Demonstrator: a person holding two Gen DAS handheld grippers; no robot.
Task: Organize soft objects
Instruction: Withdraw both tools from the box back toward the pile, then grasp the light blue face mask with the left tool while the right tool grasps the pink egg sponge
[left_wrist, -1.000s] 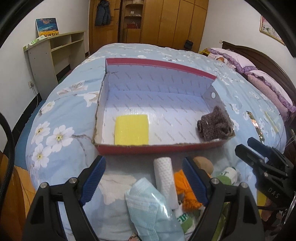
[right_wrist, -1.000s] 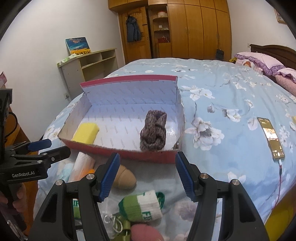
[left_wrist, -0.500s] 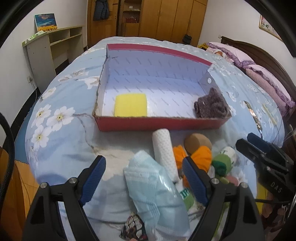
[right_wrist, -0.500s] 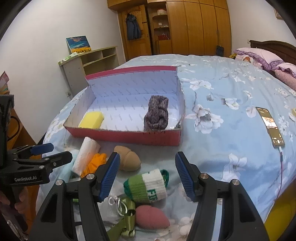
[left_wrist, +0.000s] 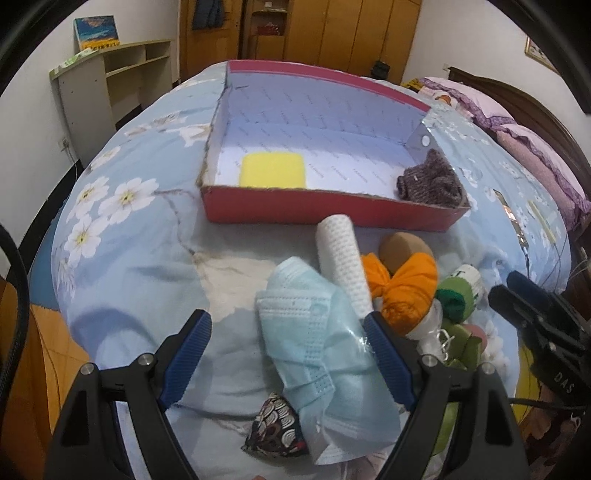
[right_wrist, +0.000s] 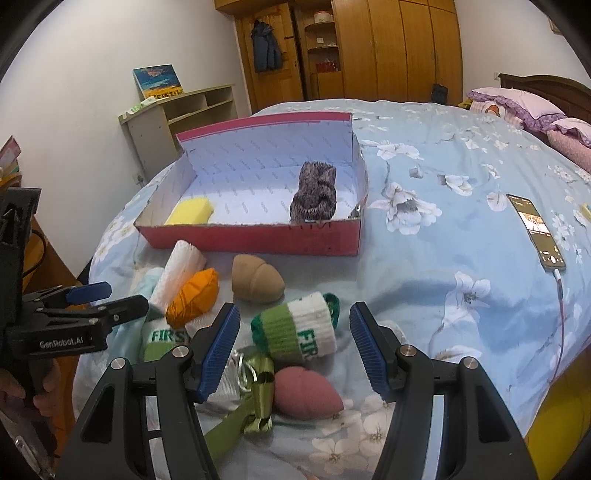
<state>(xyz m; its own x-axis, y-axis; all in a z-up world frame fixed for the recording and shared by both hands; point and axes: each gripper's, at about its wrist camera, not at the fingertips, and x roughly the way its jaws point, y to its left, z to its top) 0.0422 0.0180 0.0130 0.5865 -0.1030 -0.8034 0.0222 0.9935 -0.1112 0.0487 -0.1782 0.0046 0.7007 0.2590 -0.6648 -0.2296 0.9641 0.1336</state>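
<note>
Both grippers have drawn back from the red box (right_wrist: 258, 236) toward the pile on the bed (right_wrist: 443, 266). The left gripper (left_wrist: 288, 332) hangs with jaws wide over the blue face mask (left_wrist: 314, 339); the right gripper (right_wrist: 291, 321), jaws apart and empty, frames the green-and-white rolled sock (right_wrist: 299, 332).

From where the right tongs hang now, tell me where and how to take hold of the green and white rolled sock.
Grip the green and white rolled sock across its thick middle, coming down from above. It lies on its side on the bedspread, between the open right tongs, so the pads would probably close on its rounded flanks. The whistle lies close below.
</note>
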